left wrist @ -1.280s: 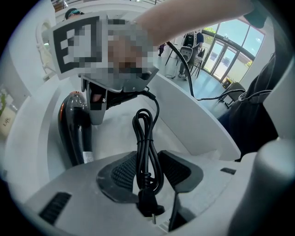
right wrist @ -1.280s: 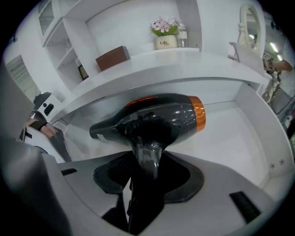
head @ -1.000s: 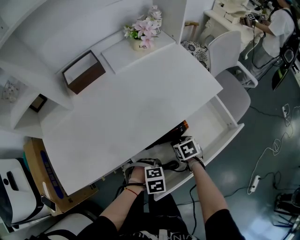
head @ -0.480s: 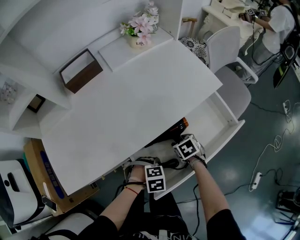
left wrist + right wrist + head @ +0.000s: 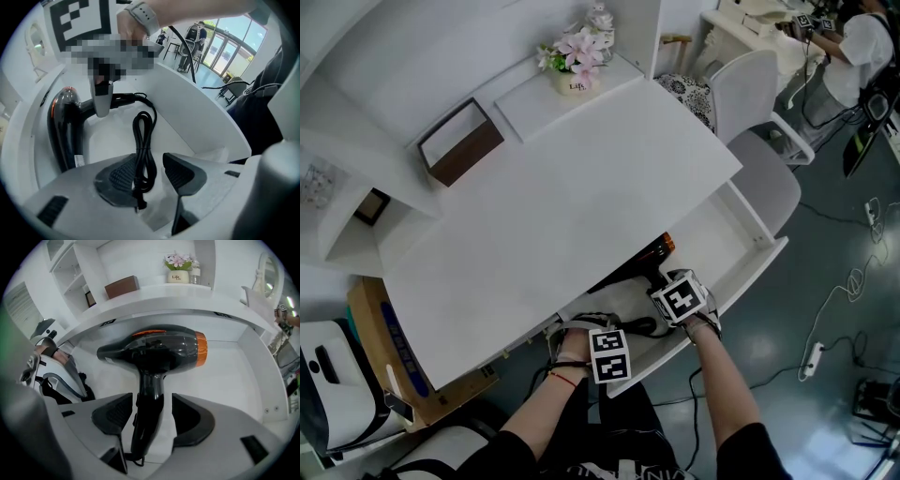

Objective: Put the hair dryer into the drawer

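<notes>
White desk top [image 5: 572, 202], its far shelf bearing potted pink flowers [image 5: 578, 54] and a brown open box [image 5: 464, 142]; white chair [image 5: 759, 103] at right (patterned cushion [image 5: 692, 101] beside it); glossy dark grey floor [image 5: 848, 216] with a trailing white cable [image 5: 851, 292]; cardboard box [image 5: 366, 319] near left.

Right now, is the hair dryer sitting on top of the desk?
No, the hair dryer lies inside the open drawer beneath the desktop.
</notes>
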A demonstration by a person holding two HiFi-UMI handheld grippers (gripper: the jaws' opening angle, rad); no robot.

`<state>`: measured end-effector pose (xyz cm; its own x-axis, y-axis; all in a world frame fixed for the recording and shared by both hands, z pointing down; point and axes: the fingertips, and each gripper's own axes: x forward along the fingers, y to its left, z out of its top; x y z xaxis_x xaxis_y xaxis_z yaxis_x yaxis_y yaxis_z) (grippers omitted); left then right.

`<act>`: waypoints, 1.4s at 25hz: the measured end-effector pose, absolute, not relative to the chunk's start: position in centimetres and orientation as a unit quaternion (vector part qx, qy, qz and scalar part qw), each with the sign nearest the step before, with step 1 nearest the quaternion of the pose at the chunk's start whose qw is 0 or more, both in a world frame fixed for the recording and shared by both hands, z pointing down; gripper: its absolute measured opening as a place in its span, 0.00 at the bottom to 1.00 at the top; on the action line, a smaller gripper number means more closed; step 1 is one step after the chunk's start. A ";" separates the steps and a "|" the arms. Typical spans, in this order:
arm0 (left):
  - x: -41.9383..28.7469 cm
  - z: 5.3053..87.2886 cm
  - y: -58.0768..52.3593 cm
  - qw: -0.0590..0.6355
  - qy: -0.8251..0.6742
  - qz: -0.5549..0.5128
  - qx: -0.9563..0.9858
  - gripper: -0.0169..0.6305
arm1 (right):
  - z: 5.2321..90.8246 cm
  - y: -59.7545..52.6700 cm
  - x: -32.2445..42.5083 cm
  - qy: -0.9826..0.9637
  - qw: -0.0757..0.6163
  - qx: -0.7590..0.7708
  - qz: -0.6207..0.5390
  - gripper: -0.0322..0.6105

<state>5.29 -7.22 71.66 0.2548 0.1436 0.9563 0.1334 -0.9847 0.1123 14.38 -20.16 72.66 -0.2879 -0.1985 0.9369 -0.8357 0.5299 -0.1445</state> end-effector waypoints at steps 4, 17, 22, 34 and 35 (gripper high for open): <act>5.0 71.6 -7.2 -0.005 0.082 0.610 0.788 0.30 | 72.0 -19.9 14.5 -0.730 0.480 0.358 0.329 0.43; 5.9 68.1 -9.3 -0.023 0.020 0.570 0.821 0.24 | 68.4 -20.4 15.5 -0.735 0.450 0.414 0.292 0.07; 6.5 66.0 -11.0 -0.029 -0.033 0.533 0.845 0.03 | 65.9 -20.6 15.7 -0.749 0.391 0.446 0.297 0.05; 7.1 59.5 -14.3 0.000 -0.109 0.410 0.906 0.03 | 57.4 -19.1 15.1 -0.794 0.250 0.497 0.245 0.05; 7.0 58.9 -14.5 0.003 -0.115 0.399 0.910 0.03 | 56.7 -18.9 15.2 -0.794 0.237 0.505 0.242 0.05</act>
<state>6.95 -14.54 58.95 0.6549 -0.2068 0.7269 -0.2121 -0.9735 -0.0859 15.18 -18.91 56.71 -0.3776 -0.6878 0.6200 -0.9166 0.3726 -0.1449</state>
